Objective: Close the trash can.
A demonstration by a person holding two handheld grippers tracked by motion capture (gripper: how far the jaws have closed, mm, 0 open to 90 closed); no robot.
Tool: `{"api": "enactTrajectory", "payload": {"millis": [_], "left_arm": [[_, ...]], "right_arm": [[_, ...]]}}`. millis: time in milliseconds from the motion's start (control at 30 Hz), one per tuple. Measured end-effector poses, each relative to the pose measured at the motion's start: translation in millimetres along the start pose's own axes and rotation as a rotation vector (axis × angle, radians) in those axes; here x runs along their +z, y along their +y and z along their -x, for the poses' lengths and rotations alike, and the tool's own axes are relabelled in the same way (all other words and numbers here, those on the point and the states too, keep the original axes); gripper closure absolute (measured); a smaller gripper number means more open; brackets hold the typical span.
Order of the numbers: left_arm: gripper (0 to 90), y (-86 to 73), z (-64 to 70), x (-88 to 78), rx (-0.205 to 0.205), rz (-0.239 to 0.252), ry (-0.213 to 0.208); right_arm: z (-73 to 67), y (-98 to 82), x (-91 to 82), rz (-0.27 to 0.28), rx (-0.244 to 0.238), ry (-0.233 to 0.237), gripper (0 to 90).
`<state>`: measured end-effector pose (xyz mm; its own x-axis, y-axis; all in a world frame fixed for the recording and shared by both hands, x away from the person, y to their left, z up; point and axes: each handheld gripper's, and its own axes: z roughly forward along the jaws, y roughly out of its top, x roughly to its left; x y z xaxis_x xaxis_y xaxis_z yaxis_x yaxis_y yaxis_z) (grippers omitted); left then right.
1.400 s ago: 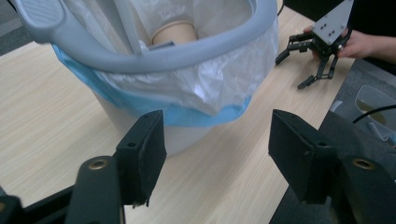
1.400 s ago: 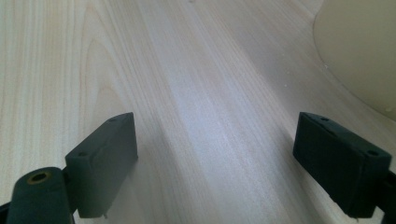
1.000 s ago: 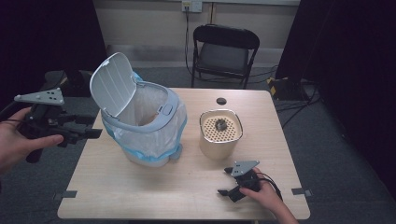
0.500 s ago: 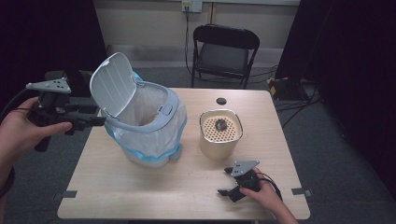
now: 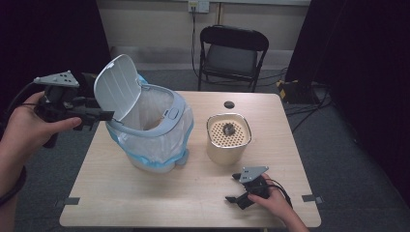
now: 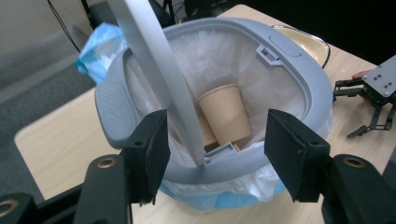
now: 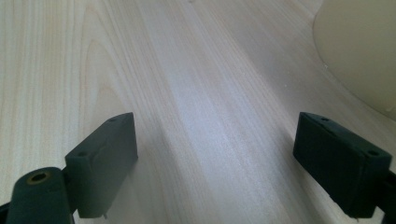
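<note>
So the left tongs (image 5: pixel 99 116) hang half-open, empty, at the bin's (image 5: pixel 169 121) 9 o'clock; right tongs (image 5: pixel 237 193) rest wide open on the worktop (image 5: pixel 145 193).

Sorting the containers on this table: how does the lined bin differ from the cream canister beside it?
The bin is larger, pale grey with a plastic liner; the canister is smaller, cream and unlined. The bin's lid stands open, with a paper cup inside; the canister has a perforated top. Both stand upright on the table.
</note>
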<state>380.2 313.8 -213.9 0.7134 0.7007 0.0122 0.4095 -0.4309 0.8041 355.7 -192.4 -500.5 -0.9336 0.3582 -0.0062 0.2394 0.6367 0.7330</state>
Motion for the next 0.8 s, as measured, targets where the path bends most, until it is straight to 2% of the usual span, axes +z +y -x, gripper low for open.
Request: {"api": "enactTrajectory", "payload": {"millis": [100,167,267,367,500,567,667,733,800], "left_arm": [[42.2,3.1,-1.7,-2.9,-0.023,0.049,0.015],[42.1,5.0,-3.4,-3.2,-0.015,0.076,0.026],[41.1,6.2,-1.7,1.8,-0.015,0.080,0.015],[42.5,9.1,6.4,9.5,-0.003,0.080,-0.039],[43.6,17.8,20.6,20.6,0.033,0.030,-0.077],[44.6,21.3,25.6,25.3,0.033,0.005,-0.107],[48.1,25.6,32.3,30.0,0.039,-0.007,-0.151],[48.2,27.9,35.8,33.0,0.030,-0.021,-0.177],[50.4,29.4,35.9,36.7,-0.016,-0.029,-0.211]], "right_arm": [[-0.1,0.0,0.0,0.000,0.001,0.000,12.7],[0.0,0.0,0.0,0.000,0.001,0.001,12.8],[0.0,0.0,0.0,0.000,0.001,0.001,12.8],[0.0,0.0,0.0,0.000,0.000,0.001,12.7],[0.1,0.0,0.0,0.000,0.000,0.002,12.7],[0.0,0.0,0.0,0.000,0.001,0.001,12.7],[0.0,0.0,0.0,0.000,0.000,0.001,12.8],[0.0,0.0,0.0,0.000,0.000,0.001,12.7],[0.0,0.0,0.0,0.000,0.002,0.002,12.7]]}}
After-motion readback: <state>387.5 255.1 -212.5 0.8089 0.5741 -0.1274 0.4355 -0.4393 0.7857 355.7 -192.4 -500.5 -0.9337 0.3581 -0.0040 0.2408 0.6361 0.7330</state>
